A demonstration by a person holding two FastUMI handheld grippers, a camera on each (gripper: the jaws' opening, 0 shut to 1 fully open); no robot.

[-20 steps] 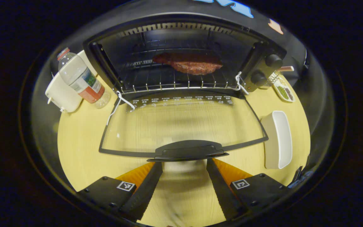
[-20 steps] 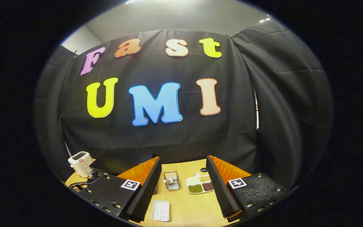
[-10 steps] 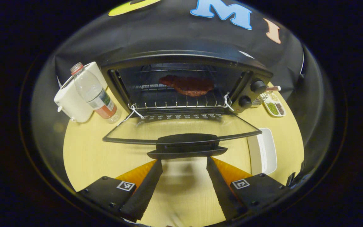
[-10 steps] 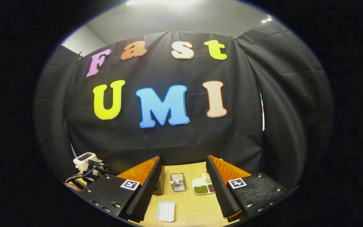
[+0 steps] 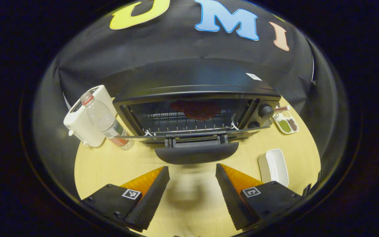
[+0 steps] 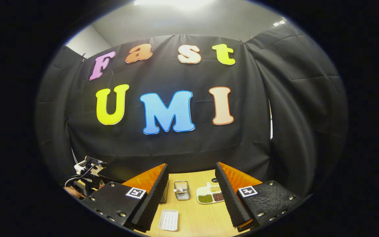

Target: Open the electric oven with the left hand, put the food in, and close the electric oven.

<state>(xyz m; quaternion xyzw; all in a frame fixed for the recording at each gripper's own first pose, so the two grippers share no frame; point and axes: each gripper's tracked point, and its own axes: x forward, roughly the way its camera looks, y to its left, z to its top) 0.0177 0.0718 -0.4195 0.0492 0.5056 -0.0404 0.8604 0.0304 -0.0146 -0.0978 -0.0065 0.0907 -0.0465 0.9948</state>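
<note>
The black electric oven point(image 5: 192, 89) stands at the back of the wooden table point(image 5: 110, 164). Its door point(image 5: 189, 135) hangs open, lying about level and seen edge-on. The door handle point(image 5: 196, 154) juts toward me. A dark red slab of meat point(image 5: 196, 109) lies on the wire rack inside. My left gripper point(image 5: 192, 168) is open just in front of and below the handle, not touching it, with nothing between its fingers. My right gripper point(image 6: 192, 165) is open too, held above the table and facing the booth wall.
Left of the oven stand a white toaster point(image 5: 84, 121) and a water bottle point(image 5: 105, 123). A white oblong dish point(image 5: 273, 166) lies at the right front. Behind it is a plate of beans point(image 5: 286, 123); a small wire basket point(image 6: 182, 190) sits beside that plate.
The left gripper has dropped lower and drawn back, so the door went from seen from above to edge-on, with the handle's face toward me. The right gripper has barely shifted.
</note>
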